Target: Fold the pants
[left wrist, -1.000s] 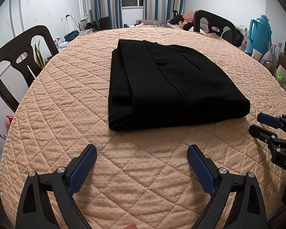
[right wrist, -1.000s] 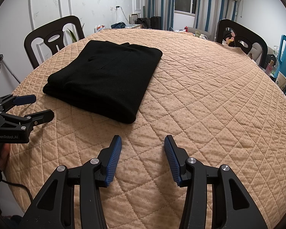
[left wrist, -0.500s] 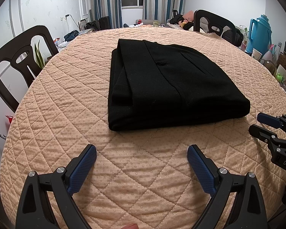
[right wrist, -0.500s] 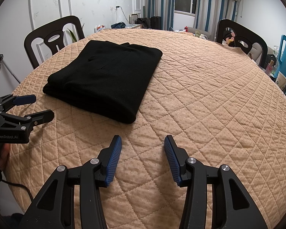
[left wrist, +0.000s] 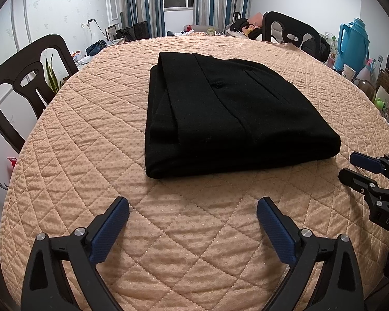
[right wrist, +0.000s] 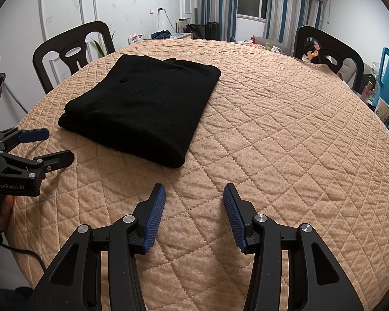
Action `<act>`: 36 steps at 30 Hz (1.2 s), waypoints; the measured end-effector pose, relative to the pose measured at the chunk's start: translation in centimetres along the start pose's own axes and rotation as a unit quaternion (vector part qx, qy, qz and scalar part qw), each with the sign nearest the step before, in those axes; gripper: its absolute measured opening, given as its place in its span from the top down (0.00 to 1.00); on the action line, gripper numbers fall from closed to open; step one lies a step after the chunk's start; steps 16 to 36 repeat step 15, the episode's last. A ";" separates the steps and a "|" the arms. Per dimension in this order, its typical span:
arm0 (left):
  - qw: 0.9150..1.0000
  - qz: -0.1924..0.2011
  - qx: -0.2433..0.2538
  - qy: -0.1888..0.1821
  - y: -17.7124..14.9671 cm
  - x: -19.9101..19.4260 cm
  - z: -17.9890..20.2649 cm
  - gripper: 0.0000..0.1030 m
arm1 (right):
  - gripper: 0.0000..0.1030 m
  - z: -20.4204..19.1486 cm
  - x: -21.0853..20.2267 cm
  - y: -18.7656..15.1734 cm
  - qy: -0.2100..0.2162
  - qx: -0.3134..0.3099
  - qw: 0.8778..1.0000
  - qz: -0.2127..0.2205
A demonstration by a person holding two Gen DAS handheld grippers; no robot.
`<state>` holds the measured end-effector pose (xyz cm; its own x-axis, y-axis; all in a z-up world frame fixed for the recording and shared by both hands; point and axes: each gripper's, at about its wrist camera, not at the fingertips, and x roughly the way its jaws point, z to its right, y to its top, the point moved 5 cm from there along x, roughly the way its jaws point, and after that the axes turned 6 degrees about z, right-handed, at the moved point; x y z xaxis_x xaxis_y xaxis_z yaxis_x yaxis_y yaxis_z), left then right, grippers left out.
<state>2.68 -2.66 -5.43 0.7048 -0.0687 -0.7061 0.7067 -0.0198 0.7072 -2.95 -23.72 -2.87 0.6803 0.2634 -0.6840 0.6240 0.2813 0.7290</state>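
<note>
Both sets of jaws stand released with nothing between them. The left gripper (left wrist: 193,215) hangs over bare quilted cloth just short of the near edge of the pants (left wrist: 228,116); the right gripper (right wrist: 194,202) hangs near that bundle's corner, off to its right side, also clear of it. The pants lie as a compact black rectangle of several layers on the round tabletop (right wrist: 298,142), toward its far left as the right wrist camera shows it, and apart from both grippers.

The fold looks finished, so the main risk is further handling. A jaw dragged across the near edge could catch only the top layer and peel the stack open. On the left side the lower layers already stick out a little past the upper one, so a nudge there would likely skew them more. The quilted cover itself may bunch if a pad presses and slides, shifting the bundle with it.
</note>
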 end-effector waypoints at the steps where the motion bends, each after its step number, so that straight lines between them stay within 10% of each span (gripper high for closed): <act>1: 1.000 0.000 0.000 0.000 -0.1 0.0 0.0 0.02 | 0.54 0.0 0.0 0.0 0.000 0.000 1.000 0.000; 36: 1.000 -0.001 -0.001 -0.001 0.0 0.0 0.0 0.01 | 0.54 0.0 0.0 0.0 0.000 0.000 1.000 0.000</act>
